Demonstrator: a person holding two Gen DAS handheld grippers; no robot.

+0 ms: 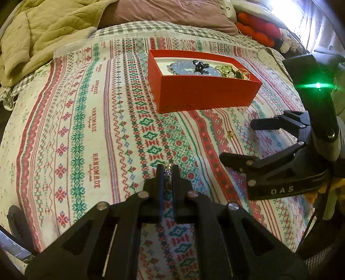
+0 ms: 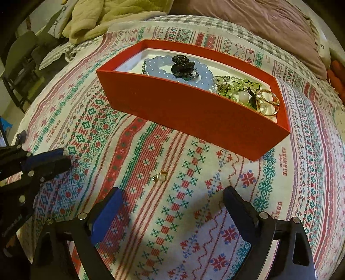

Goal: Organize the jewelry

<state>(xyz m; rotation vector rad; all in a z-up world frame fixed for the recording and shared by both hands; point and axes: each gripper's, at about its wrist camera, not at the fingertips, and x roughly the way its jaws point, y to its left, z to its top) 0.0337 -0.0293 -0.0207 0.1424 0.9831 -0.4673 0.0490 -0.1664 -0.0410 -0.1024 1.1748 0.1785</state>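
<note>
Red box (image 2: 194, 112) on patterned bedspread (image 2: 172, 215), already holding blue bead bracelet (image 2: 163, 73), black clip (image 2: 182, 65), green beads, gold rings (image 2: 268, 101). Small gold piece (image 2: 160, 176) loose on cloth, just ahead of my right gripper (image 2: 170, 206), jaws wide, empty. My left gripper (image 1: 166, 172) pinched on small glinting trinket (image 1: 167, 166). Judging most sorted; two pieces left. Quilt (image 1: 43, 32), pillow (image 1: 163, 13) behind.

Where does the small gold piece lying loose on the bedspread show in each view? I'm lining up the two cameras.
Left wrist: small gold piece, right of centre, beside the right gripper.
Right wrist, centre, ahead of the open fingers.
Shared landmark: red box.
</note>
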